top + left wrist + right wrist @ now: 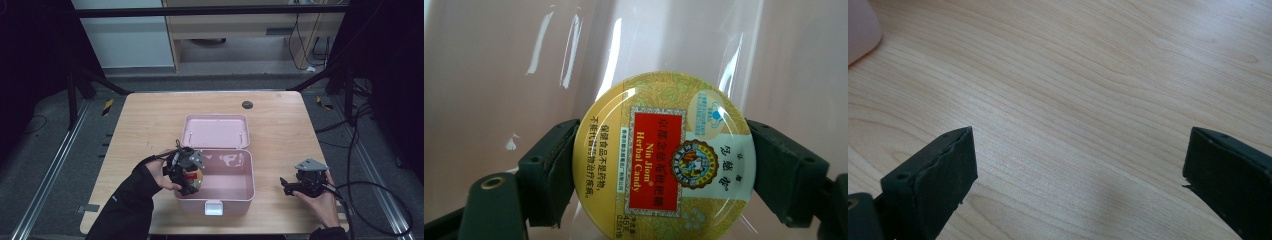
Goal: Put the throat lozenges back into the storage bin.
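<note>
The tin (663, 159), round and yellow, sits clamped between the left tongs (663, 165) at its two sides, its red label running lengthwise away from the camera. The left gripper view gives the print, "Nin Jiom Herbal Candy"; the high view places the tin (194, 177) over the open pink box (226, 192), at its left end. The right tongs (1078, 175) gape wide and empty over bare worktop (1088, 75), right of the box.

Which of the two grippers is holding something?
The left gripper, over the pink box, clamps a round yellow candy tin. The right gripper is open over bare table.
</note>
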`<state>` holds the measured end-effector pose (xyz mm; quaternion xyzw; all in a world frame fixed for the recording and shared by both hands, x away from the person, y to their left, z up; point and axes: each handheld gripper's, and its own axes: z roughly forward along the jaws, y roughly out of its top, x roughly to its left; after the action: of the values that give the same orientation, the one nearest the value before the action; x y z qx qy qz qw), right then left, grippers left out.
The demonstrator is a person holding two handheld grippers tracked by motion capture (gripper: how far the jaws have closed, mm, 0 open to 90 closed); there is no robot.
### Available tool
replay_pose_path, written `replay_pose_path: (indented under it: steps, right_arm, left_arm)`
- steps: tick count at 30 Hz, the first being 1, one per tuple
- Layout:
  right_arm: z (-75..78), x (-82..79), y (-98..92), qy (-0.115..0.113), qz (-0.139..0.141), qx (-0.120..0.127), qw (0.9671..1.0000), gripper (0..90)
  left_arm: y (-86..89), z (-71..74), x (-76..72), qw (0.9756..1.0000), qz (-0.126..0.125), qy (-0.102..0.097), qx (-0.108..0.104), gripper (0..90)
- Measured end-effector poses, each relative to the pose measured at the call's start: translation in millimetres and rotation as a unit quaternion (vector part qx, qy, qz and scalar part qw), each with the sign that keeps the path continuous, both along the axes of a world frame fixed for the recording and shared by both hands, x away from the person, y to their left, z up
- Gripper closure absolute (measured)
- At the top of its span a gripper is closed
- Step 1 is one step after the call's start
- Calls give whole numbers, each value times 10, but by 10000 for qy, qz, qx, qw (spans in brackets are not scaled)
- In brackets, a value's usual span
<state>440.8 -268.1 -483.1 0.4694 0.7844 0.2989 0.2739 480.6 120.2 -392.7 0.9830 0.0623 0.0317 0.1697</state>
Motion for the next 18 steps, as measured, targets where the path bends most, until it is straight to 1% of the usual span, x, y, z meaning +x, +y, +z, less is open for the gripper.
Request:
replay_pose_path:
  steps: [7,12,15,18]
  right_arm:
    - [0,1,-2,11,19,-47,10000,13]
    - [3,1,-2,11,13,-57,10000,13]
    - [6,2,-5,-11,-8,-36,10000,13]
    - [14,-1,-11,-31,-30,-13,10000,14]
  left_arm:
    - [-2,-4,-2,10000,-7,0,11,188]
    - [23,10,-6,10000,54,-8,21,186]
    - [46,37,-15,9999,97,-45,-62,196]
    - [81,105,-29,9996,176,-126,-207,222]
